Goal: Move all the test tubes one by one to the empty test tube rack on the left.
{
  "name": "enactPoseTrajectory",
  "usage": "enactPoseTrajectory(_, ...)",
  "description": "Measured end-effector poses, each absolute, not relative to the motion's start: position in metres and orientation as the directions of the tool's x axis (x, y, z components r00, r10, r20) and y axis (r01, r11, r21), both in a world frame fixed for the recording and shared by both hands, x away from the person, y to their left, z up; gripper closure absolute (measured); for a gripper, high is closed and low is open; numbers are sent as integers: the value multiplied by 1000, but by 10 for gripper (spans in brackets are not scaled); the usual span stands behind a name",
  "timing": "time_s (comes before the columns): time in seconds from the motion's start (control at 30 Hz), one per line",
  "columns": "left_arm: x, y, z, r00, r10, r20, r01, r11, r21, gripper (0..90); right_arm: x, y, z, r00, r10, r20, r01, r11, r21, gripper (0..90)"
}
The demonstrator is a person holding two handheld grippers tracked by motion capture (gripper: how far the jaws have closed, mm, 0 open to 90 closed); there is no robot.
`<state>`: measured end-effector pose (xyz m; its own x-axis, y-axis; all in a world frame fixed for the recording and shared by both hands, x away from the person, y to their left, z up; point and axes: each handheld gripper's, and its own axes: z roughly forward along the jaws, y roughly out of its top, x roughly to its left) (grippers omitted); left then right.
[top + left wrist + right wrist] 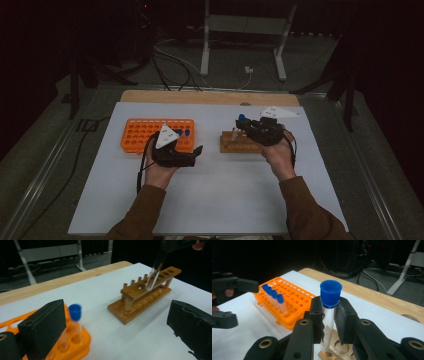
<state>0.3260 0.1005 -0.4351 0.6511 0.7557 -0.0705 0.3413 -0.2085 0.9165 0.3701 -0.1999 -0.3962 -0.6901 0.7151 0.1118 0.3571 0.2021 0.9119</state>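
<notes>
My right gripper (243, 128) is shut on a clear test tube with a blue cap (329, 305), its pads clamped just under the cap. The tube (155, 272) leans over the wooden rack (145, 295), with its lower end at a hole in the top plate. My left gripper (199, 151) hangs open between the two racks, its black pads (42, 327) wide apart with nothing between them. Behind it lies the orange rack (150, 135), which holds several blue-capped tubes (274, 298) in a row. One of them (75, 322) stands close to my left pad.
Both racks rest on a white mat (210, 190) over a wooden table whose far edge (200, 96) shows. Beyond it the floor carries cables (175, 65) and the legs of a grey metal stand (205, 45). Bare mat lies in front of the racks.
</notes>
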Motion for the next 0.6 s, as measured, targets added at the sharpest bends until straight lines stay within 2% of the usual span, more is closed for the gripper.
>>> enactPoseTrajectory(0.2,332,86,-435,674,734,-84,343,-210,915,34,367,-189,-400,-715,690,117,366,227,902,766)
enactPoseTrajectory(0.37,333,73,-436,698,714,-58,327,-246,912,78,362,-177,-403,-737,667,110,362,251,898,765)
enactPoseTrajectory(0.6,333,63,-437,718,694,-42,314,-269,911,259,358,-162,-406,-760,641,106,355,272,894,765)
